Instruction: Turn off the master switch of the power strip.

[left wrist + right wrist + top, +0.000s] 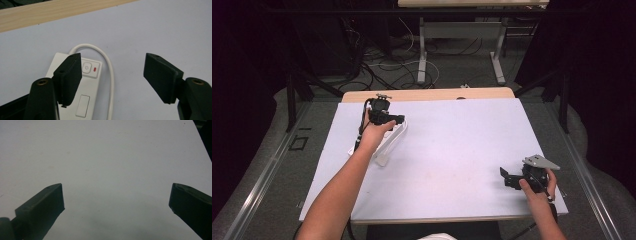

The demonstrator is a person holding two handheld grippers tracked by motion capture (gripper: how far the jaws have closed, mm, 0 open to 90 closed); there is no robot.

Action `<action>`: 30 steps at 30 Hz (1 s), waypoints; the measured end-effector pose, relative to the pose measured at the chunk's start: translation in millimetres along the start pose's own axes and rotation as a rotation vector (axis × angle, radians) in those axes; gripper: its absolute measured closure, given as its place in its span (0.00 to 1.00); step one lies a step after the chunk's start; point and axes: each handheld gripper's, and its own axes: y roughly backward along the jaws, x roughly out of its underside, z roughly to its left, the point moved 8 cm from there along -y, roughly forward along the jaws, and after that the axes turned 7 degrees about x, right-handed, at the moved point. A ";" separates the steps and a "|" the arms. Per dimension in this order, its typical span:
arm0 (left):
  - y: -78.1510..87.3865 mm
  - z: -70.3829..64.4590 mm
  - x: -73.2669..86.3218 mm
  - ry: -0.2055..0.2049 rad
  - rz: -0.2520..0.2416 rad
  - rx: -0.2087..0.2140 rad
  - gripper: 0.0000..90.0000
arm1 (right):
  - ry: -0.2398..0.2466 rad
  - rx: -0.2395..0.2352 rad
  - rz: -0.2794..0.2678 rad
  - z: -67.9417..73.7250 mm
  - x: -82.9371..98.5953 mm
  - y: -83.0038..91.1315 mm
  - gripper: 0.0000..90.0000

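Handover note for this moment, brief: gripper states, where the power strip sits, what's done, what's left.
Left gripper: open, hovering over the white power strip, touching nothing visible.
Right gripper: open, empty, over bare white table cover at the near right.
Power strip: flat at the table's far left, its cable looping beside it, red indicator next to its switch.
Done: nothing evident. Left: probably grasping the strip or pressing its switch.

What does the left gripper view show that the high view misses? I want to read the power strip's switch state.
Left gripper view: the power strip's power button with a red indicator beside it, and the white cable looping past between the open jaws.

High view: the right tool far off at the near right corner, both forearms, and the floor cables beyond the table.

Both: the power strip under the left tool on the white tabletop.
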 end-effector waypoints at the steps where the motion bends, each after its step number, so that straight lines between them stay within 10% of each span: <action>1: 0.8 -0.4 0.8 0.005 -0.004 0.004 0.31 | 0.003 0.003 0.005 -0.4 0.4 0.3 0.00; 17: 20.4 -15.2 12.9 -0.023 -0.042 0.048 0.01 | 0.012 0.005 0.000 1.7 -0.3 -0.5 0.00; 30: 33.2 -37.2 32.1 -0.078 -0.060 0.119 0.00 | 0.007 -0.003 0.004 3.3 -0.3 0.0 0.00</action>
